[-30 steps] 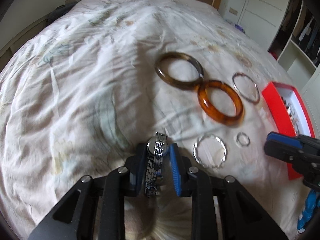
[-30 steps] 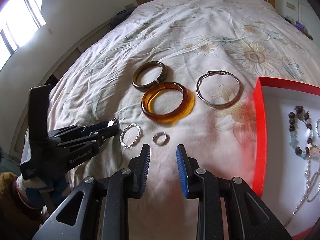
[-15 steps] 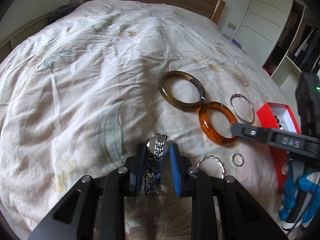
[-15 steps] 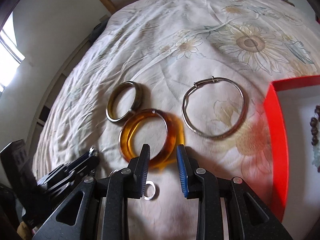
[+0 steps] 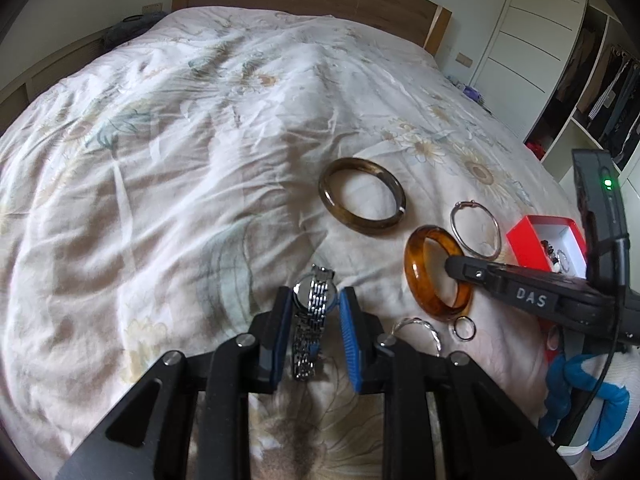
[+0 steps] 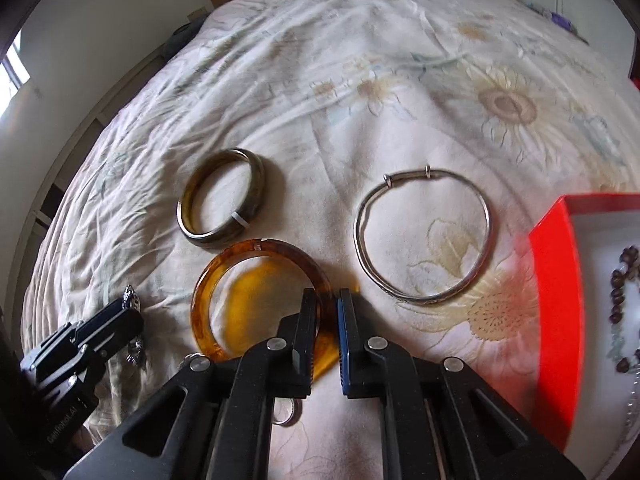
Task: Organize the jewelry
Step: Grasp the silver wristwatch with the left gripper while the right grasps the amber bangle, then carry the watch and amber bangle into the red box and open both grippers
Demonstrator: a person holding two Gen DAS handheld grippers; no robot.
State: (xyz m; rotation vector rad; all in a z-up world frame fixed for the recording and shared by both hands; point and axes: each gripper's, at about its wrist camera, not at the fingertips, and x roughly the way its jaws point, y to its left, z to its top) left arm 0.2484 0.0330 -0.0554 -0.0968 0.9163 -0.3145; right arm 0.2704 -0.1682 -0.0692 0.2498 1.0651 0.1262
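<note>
Grips watch (image 5: 306,344) in left gripper (image 5: 314,300), above bed (image 6: 360,80); case pinched between blue fingers (image 5: 282,320), band dangling down toward the handle. Pinches rim of amber bangle (image 6: 256,252) with right gripper (image 6: 327,300), fingers (image 6: 304,320) nearly closed, one inside the hoop, one outside. Looks like bangle still flat on bed, touching dark bangle (image 6: 222,200) at far edge. Red box (image 6: 554,300) off to the right, beads (image 6: 620,280) already inside.

Risks, as judged:
- Slip of amber bangle on lift: smooth, curved, glossy rim, narrow bite near fingertips only. Likely to swing or rotate in the grip, then drop short of box.
- Nudging dark bangle on the way up, given the contact between the two.
- Snagging quilt: soft, wrinkled fabric right under the fingertips, easy to pinch along with the rim.
- Clipping silver bangle (image 6: 424,236) en route to box, lying directly between bangle and red wall.
- Catching the box wall with a low carry, tipping or shoving the box.
- Losing watch: held by round case alone, loose band hanging as dead weight; any easing of the left squeeze means a fall onto bed.
- Knocking small ring (image 6: 286,416) under the right fingers or twisted ring (image 5: 420,328) beside the left ones.
- Collision between the two grippers, working close together.
</note>
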